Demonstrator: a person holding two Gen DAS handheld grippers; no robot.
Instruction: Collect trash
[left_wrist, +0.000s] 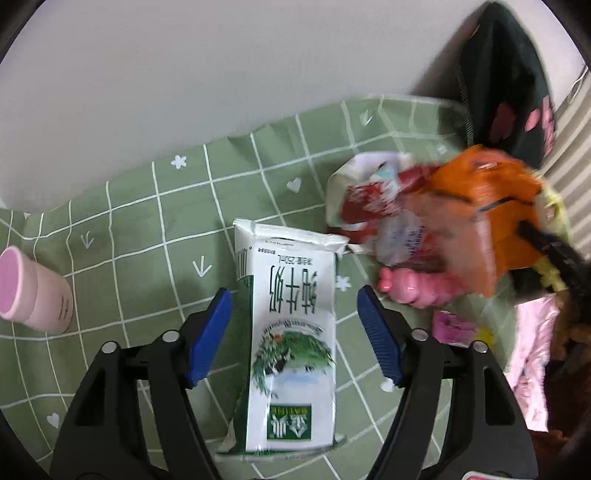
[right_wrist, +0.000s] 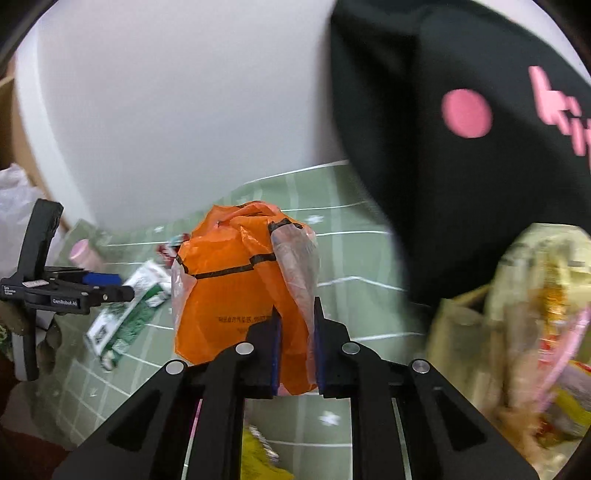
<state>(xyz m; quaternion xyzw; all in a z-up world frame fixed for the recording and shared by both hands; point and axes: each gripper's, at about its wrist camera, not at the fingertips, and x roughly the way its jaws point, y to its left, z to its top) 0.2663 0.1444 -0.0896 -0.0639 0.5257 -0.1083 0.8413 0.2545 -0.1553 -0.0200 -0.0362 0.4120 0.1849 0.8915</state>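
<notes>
White wall behind; the surface (left_wrist: 129, 229) is covered by a green grid-pattern cloth with small white hearts, arrows and flowers. Left wrist view: left hand-held gripper (left_wrist: 295, 332) is open, blue pads spread to either side of a white-and-green milk carton (left_wrist: 291, 332) lying flat on the cloth, centre to lower centre of frame; pads sit beside the carton, can't tell if either touches. Pink lidded jar (left_wrist: 37, 291) stands at the left edge, well apart from the carton. Crumpled red-and-white wrapper (left_wrist: 362, 199) lies right of centre, just beyond the carton's far end. Orange plastic bag (left_wrist: 484, 214) sits at upper right, blurred, partly in front of the wrapper. Pink blob-like item (left_wrist: 417, 291) just below the bag, too blurred to identify. Dark garment with pink print (left_wrist: 506, 81) fills the top right corner. Right wrist view: right hand-held gripper (right_wrist: 297, 328) is clamped on a fold of the orange plastic bag (right_wrist: 229, 291), centre frame, jaws nearly together with the film pinched between them. Milk carton (right_wrist: 129, 310) shows at left centre, with the left hand-held gripper (right_wrist: 107, 284) over it. Pile of yellowish packaging (right_wrist: 535, 332) at the right edge, blurred. Dark garment (right_wrist: 461, 110) covers the upper right.
</notes>
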